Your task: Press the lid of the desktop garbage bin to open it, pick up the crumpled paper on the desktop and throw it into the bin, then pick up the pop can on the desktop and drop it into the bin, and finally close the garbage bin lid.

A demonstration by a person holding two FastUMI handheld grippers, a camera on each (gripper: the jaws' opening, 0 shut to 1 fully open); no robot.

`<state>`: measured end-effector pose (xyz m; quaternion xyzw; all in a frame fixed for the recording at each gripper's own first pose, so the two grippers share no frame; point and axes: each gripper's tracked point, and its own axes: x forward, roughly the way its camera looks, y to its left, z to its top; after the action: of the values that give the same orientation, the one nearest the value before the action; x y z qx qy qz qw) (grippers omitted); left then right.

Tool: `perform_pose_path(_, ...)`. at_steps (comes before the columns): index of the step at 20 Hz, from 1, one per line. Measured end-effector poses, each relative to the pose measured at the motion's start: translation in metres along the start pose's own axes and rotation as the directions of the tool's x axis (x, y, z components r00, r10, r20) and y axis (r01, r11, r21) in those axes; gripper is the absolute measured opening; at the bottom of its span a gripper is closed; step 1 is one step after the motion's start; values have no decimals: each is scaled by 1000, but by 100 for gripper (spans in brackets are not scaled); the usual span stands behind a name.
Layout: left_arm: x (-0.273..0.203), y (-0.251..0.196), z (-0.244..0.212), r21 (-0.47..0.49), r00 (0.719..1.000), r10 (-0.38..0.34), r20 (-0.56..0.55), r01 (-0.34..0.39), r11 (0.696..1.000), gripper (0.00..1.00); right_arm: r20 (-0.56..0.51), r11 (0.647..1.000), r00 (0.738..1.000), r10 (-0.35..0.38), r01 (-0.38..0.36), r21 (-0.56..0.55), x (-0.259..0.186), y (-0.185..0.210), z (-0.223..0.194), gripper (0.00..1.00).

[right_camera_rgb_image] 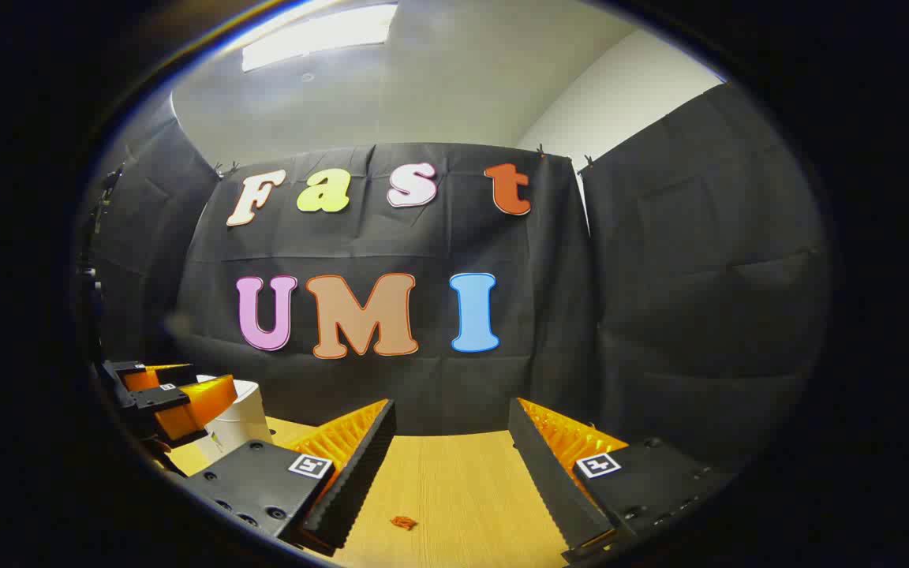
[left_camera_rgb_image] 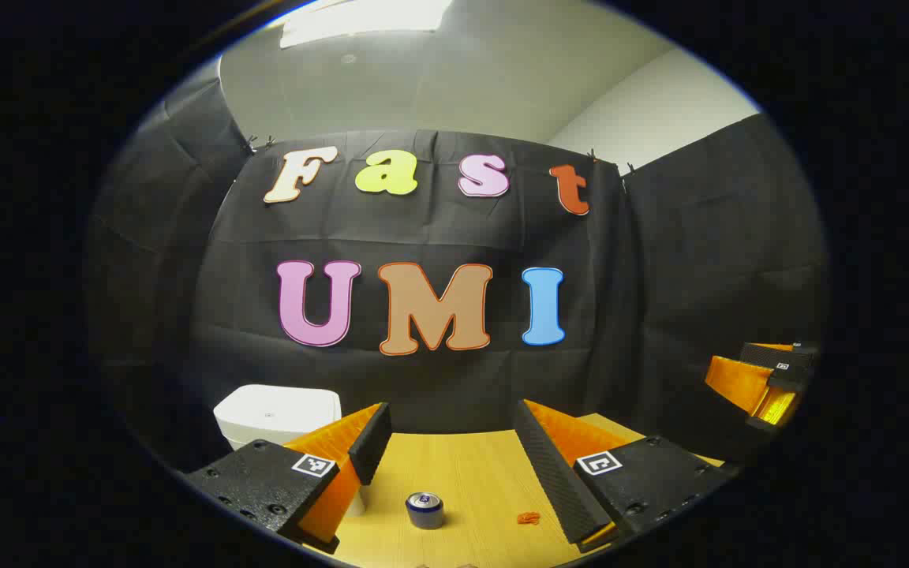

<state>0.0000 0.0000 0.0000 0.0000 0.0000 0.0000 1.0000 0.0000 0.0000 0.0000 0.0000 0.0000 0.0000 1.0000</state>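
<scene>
both the left gripper [left_camera_rgb_image: 447, 461] and right gripper [right_camera_rgb_image: 450, 465] hang released over the desk [left_camera_rgb_image: 478, 473]; bring the left squarely down on the closed bin [left_camera_rgb_image: 277, 414] lid, left of the can [left_camera_rgb_image: 424, 510].

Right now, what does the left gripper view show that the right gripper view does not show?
Left gripper view: the pop can standing upright on the wooden table, and the right gripper at the far right edge. Right gripper view: the left gripper at the left, in front of the white bin. Both: the bin, the table, a small orange scrap, and open fingers at the bottom.
</scene>
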Motion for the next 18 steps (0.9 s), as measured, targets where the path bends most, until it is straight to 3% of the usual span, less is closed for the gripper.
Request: perform_pose_path(18, -1, -2, 8, 19, 1000, 18, 13, -18, 1000, 95, 23, 1000, 1000, 6, -6, -9, 4, -4, 11, 96)
